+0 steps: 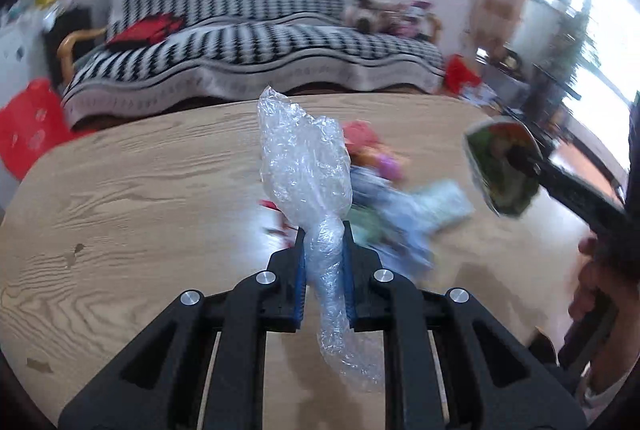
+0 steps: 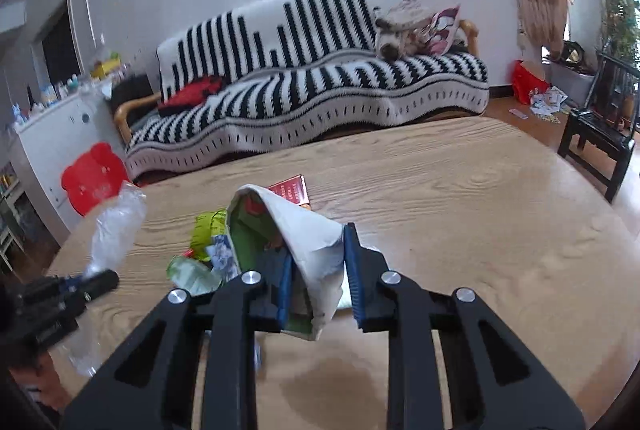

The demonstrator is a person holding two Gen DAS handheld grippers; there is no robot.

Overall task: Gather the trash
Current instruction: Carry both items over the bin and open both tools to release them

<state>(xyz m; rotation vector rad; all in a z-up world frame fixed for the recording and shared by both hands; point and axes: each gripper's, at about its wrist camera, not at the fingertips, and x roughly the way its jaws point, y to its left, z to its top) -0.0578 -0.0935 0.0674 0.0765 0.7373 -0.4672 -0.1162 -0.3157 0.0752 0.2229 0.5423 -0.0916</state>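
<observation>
Trash is held in both grippers above the wooden table (image 1: 120, 169). Crumpled clear plastic film (image 1: 304, 165) is clamped between the narrowed jaws of the left gripper (image 1: 325, 230); a folded paper wrapper (image 2: 304, 230) is pinched by the right gripper (image 2: 318, 258). Beyond, a pile of loose wrappers (image 2: 208, 250) is left on the table. Slippage of the thin film is judged possible, since it is gripped only at its twisted neck.

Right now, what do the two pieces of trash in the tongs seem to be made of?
Crumpled wrap in the left tongs: thin clear plastic film, glossy, see-through, finely creased. Folded package in the right tongs: probably coated paper or card, matte white outside, printed green inside, holding sharp folds.
</observation>
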